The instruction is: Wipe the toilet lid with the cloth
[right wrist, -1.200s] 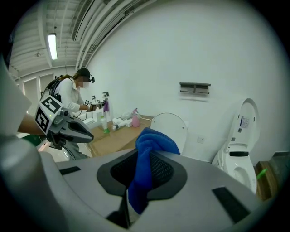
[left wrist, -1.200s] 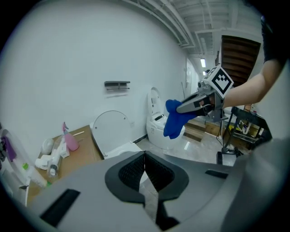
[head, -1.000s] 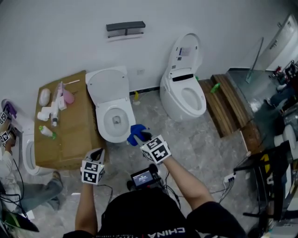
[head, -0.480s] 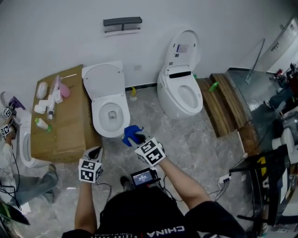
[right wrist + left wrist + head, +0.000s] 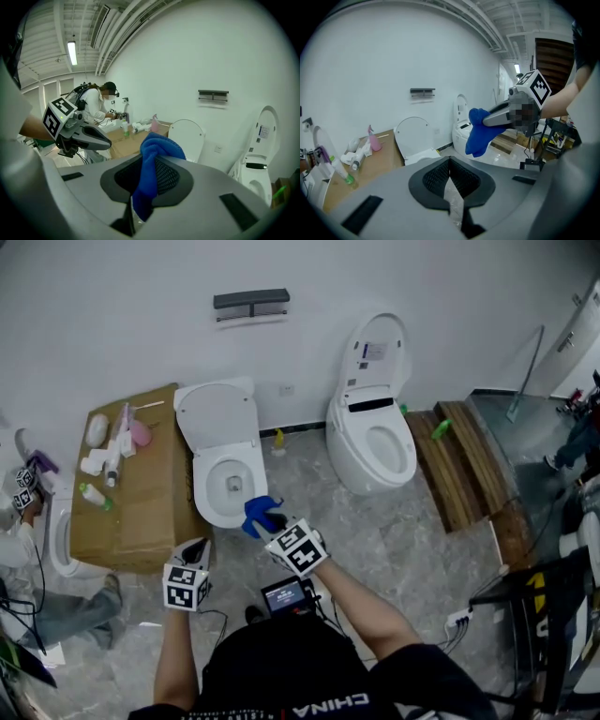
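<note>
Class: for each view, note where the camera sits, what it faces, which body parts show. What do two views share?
Head view: on the head, facing down at the toilet; left forearm, right forearm, left hand-held gripper, right hand-held gripper show.
Left gripper view: on the left hand-held gripper, facing the wall; right forearm shows.
Right gripper view: on the right hand-held gripper, facing its cloth; left forearm shows.
Shared: both gripper views show the lid.
</note>
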The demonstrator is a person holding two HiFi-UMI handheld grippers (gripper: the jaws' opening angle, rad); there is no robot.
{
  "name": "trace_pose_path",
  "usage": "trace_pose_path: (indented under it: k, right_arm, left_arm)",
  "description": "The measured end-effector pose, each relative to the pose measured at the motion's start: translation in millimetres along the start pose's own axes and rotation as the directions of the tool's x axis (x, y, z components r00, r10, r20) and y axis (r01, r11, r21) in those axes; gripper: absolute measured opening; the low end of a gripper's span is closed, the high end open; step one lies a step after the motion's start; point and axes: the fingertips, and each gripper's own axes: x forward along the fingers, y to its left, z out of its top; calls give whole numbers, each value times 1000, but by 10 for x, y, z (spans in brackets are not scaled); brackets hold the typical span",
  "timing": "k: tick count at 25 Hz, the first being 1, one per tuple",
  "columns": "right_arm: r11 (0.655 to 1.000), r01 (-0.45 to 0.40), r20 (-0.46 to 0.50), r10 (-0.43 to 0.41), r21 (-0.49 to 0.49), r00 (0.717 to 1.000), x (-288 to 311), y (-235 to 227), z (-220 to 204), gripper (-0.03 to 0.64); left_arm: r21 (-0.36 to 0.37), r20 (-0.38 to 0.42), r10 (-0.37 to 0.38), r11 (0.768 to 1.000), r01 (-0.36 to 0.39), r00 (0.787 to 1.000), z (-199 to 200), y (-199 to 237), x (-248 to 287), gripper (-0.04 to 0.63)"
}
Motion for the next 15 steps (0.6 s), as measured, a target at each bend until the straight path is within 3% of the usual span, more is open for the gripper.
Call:
trace_pose_path:
  k: [15]
  right_arm:
    - [1000,11,-13,-11,1,1000,-157,-130,-155,57]
  left_arm:
    - [-22,0,11,1000,-11,1000,63,-175,147,11]
